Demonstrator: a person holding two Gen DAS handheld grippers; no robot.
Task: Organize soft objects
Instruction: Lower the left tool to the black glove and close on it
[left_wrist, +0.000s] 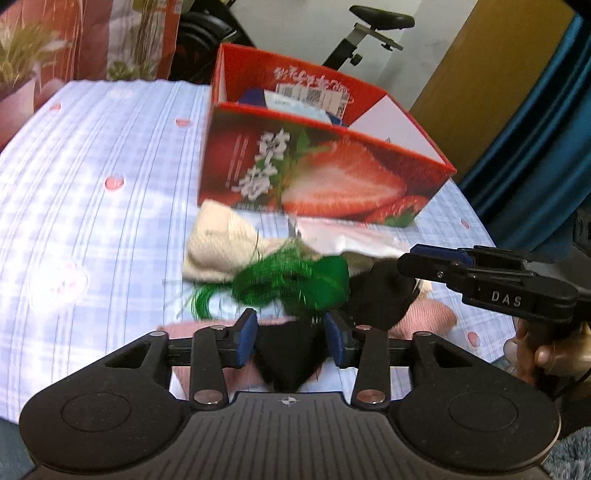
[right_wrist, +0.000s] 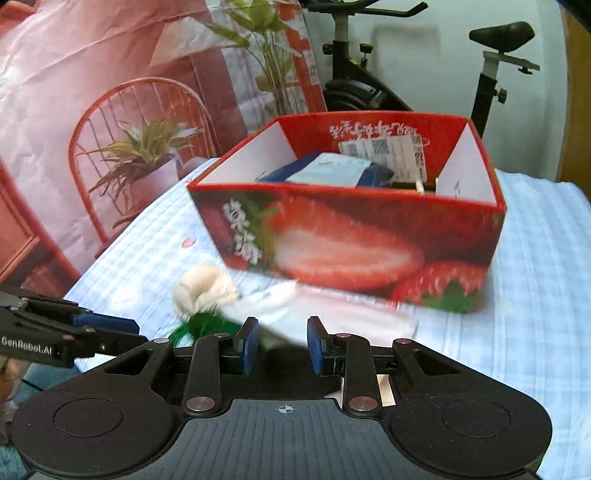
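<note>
Where the pile lies: on the blue-and-white checked cloth with small pink spots (left_wrist: 92, 155) covering the tabletop, just in front of the box.
Box: open red cardboard box printed with sliced strawberries and white characters (left_wrist: 314, 173); white inner walls; inside it a dark blue soft bundle with a pale blue-white packet on top (right_wrist: 332, 171) and a labelled paper sheet at the back wall.
Cream piece: ribbed, knitted cream fabric (left_wrist: 221, 240), bunched, touching the box's front foot; from the right wrist view it shows as a rounded crumpled knot (right_wrist: 205, 290).
Green piece: shiny green stringy tangle (left_wrist: 291, 280), loose strands curling out on its left, lying against the cream fabric.
Black piece: matte black cloth (left_wrist: 291, 354), peaked into a triangle.
Pink piece: soft ribbed pink knit (left_wrist: 424, 314), lying flat under the black cloth.
Clear piece: crinkled translucent plastic wrapper (left_wrist: 354, 236), between the box and the green tangle.
Left hand-held gripper (left_wrist: 291, 339): blue-padded fingers partly apart, one on each side of the black cloth's peak; whether the pads press it I cannot tell.
Right hand-held gripper (right_wrist: 282, 345): fingers partly apart above the dark cloth; from the left wrist view its black tip reaches the black cloth beside the green tangle, and contact cannot be judged.
</note>
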